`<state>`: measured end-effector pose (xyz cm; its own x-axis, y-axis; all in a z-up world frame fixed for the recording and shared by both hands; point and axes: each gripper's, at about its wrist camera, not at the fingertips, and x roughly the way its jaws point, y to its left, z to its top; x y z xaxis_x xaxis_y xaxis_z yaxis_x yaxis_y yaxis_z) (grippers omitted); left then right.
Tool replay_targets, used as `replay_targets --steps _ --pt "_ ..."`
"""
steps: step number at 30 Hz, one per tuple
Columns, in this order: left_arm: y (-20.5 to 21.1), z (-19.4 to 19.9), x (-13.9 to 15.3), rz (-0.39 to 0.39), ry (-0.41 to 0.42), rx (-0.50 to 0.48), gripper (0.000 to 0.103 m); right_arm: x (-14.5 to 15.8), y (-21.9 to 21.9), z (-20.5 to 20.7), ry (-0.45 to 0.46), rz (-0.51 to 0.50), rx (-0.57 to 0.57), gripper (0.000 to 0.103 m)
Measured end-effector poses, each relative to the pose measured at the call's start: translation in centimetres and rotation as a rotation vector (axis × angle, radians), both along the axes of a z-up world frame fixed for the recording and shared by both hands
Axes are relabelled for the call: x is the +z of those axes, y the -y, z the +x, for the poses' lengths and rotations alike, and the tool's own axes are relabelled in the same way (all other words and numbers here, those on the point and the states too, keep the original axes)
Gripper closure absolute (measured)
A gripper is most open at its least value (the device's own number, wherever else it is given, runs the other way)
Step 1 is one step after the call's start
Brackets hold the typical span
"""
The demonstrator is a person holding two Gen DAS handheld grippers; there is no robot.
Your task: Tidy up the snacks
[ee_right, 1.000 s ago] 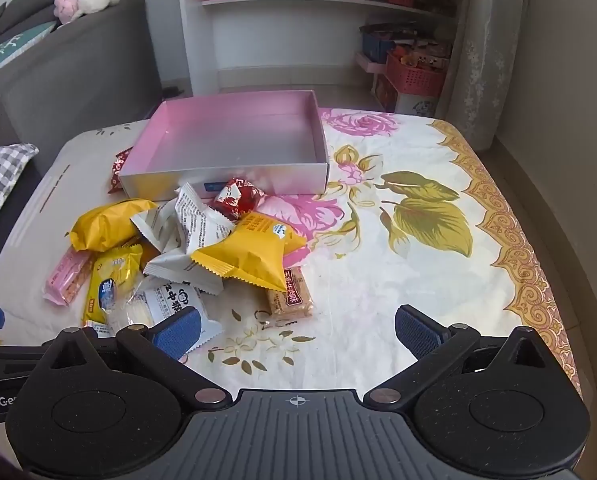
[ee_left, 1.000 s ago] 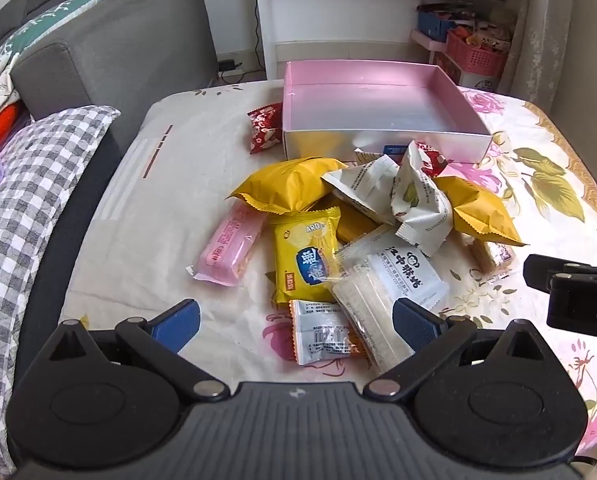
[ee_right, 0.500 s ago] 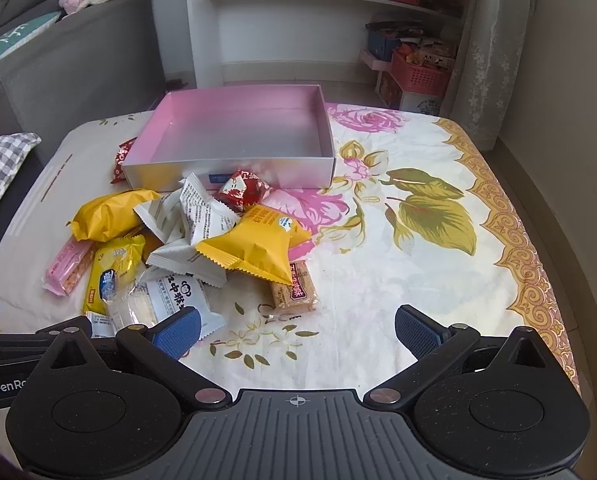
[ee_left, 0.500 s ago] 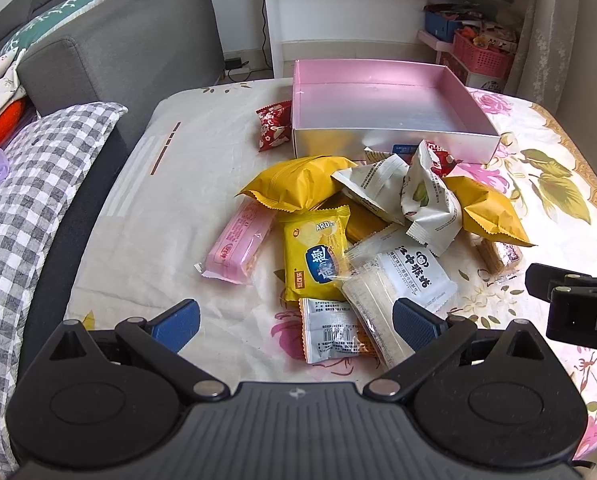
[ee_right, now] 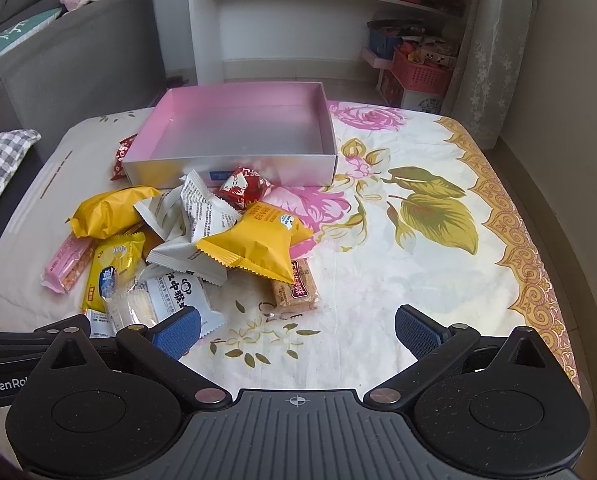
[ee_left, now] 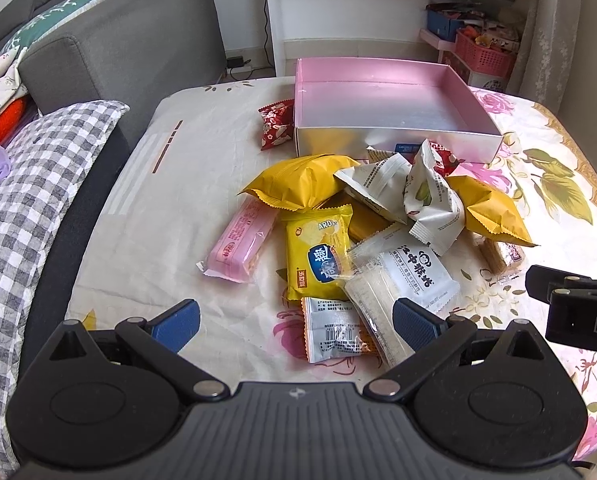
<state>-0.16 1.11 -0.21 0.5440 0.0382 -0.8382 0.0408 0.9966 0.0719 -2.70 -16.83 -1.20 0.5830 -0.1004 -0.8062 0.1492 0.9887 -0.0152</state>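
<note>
Snacks [ee_left: 362, 224] heaped before empty pink box [ee_left: 382, 96], both grippers [ee_left: 294, 322] [ee_right: 296, 330] spread wide, holding nothing; slippery overlapped wrappers likely to slide or lift together.

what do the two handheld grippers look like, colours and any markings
Both are matte black plastic. The left gripper and right gripper each have a ribbed centre plate with a small crosshair mark, two round discs, silver pivot pins and linkage arms ending in blue textured finger pads. White lettering beginning "GenRo" shows on the left gripper's side. No cables or sleeves visible.
</note>
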Motion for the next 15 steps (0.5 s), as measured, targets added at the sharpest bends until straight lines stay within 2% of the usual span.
replay_targets --steps 15 --pt "-0.07 -0.01 0.07 0.002 0.001 0.003 0.0 -0.06 -0.17 0.06 -0.005 -0.003 0.004 0.0"
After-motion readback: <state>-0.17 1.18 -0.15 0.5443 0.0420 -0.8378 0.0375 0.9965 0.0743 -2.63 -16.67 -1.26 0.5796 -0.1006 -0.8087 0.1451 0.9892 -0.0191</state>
